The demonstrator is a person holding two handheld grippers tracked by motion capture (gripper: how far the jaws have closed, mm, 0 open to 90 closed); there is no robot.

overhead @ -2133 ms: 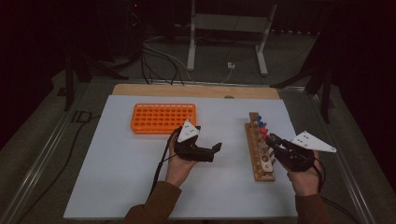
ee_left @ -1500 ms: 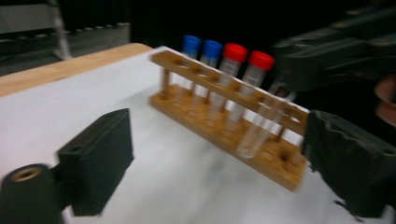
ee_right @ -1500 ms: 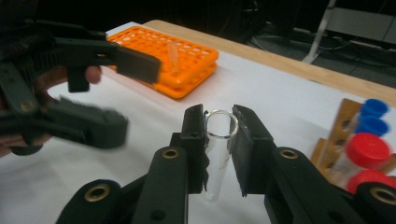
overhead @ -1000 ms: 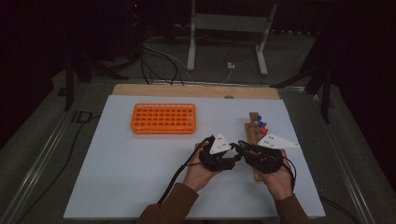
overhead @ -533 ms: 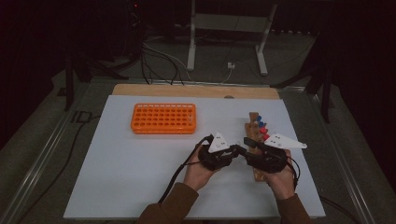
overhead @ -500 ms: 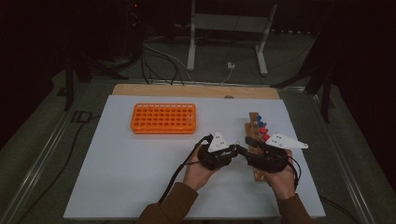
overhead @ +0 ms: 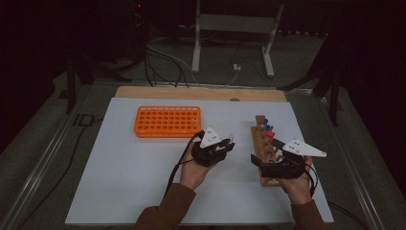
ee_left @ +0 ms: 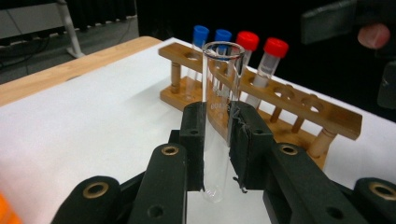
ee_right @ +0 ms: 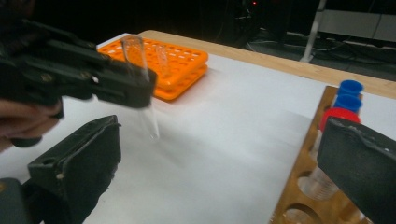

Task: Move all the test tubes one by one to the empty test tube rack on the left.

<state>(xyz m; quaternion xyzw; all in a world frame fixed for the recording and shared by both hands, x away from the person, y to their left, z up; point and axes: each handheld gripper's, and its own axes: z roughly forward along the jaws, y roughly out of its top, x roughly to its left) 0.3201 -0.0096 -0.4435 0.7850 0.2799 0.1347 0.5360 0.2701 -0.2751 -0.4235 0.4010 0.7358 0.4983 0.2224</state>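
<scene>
We find the left tongs (ee_left: 218,140) pinching a clear uncapped glass tube (ee_left: 221,107) upright above the white surface (overhead: 143,182), between the orange rack (overhead: 167,121) near the far edge and the wooden rack (overhead: 263,143) of capped tubes toward the right edge. The right tongs (ee_right: 215,168) stand spread wide and empty beside the wooden rack. Since half a second ago, we note the two tongs have drawn apart, the left carrying the tube away.
</scene>
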